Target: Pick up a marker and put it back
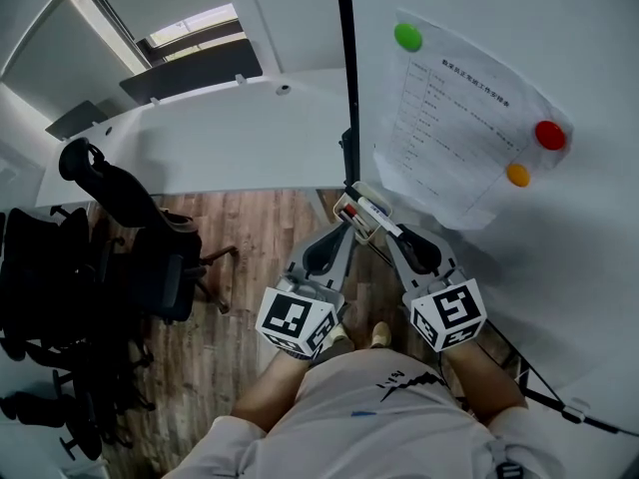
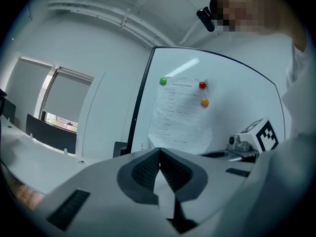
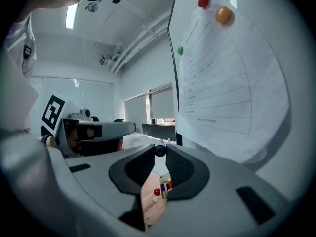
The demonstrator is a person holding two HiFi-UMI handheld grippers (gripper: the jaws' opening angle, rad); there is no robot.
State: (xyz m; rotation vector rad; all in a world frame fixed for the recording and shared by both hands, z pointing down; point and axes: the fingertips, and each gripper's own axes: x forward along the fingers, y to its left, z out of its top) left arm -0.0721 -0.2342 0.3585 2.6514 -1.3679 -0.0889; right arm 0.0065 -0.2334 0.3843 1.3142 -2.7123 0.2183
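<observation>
My right gripper (image 3: 160, 154) is shut on a marker (image 3: 160, 150), whose dark round end shows between the fingertips. In the head view this gripper (image 1: 384, 226) reaches toward the marker tray (image 1: 357, 206) at the whiteboard's lower left corner. Through the jaw gap in the right gripper view I see the tray (image 3: 164, 187) below, with several markers in it and a red cap (image 3: 157, 192) beside it. My left gripper (image 2: 159, 154) is shut with nothing in it, its pads touching at the tips. It sits just left of the right gripper (image 1: 344, 233), pointing the same way.
The whiteboard (image 1: 479, 28) carries a printed sheet (image 1: 454, 128) held by green (image 1: 407, 36), red (image 1: 549, 135) and orange (image 1: 517, 175) magnets. A black post (image 1: 345, 78) edges the board. Black office chairs (image 1: 120, 238) and a white desk (image 1: 200, 138) stand to the left on the wood floor.
</observation>
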